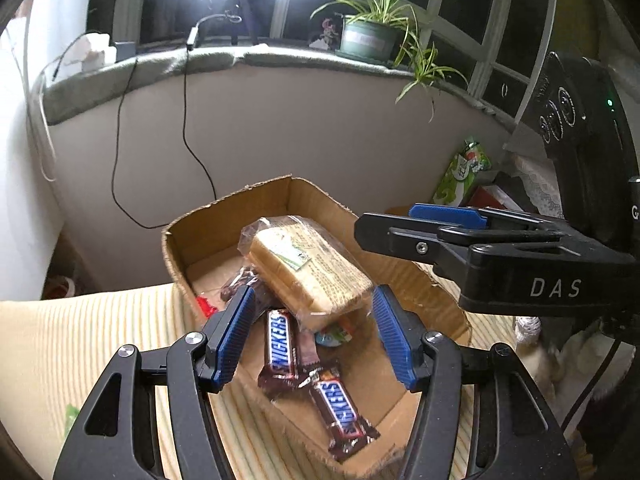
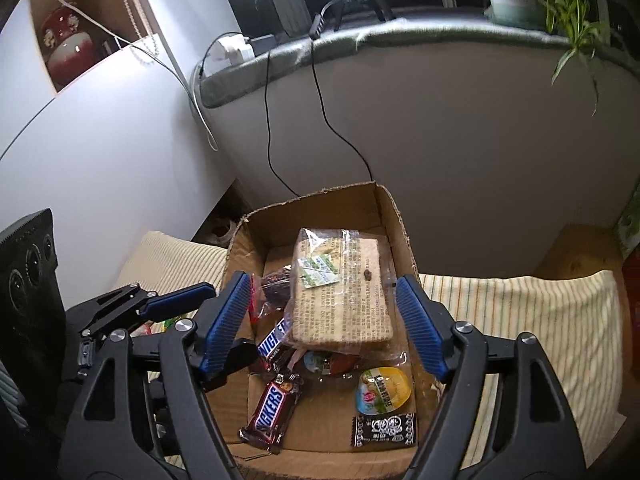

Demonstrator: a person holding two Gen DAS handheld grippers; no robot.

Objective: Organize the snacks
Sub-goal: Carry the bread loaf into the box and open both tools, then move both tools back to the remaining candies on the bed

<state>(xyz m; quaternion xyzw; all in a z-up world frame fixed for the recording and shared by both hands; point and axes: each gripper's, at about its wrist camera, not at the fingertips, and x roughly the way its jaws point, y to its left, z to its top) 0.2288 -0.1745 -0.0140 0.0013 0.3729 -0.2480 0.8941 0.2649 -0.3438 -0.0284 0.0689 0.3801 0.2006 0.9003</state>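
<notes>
snacks gathered in the cardboard box

left hand-held gripper (image 1: 312, 336) and right hand-held gripper (image 2: 322, 320) both hover above the box, pads apart, nothing between them. below, two snickers bars (image 2: 272, 412) lie near the front. behind them the wrapped bread (image 2: 340, 292) leans inside the cardboard box (image 2: 320, 212), on the striped bench cloth (image 2: 520, 312).

Brown corrugated cardboard box (image 2: 394, 216): matt, edges rough and torn. Wrapped bread slab (image 2: 340, 292) in clear glossy plastic film. Brown Snickers bars (image 1: 282, 350): shiny wrappers. Cream ribbed striped cloth (image 2: 516, 312) was soft, matt. Blue ridged rubbery pads (image 1: 234, 334) sat on black matt plastic gripper arms with bright metal screws.
</notes>
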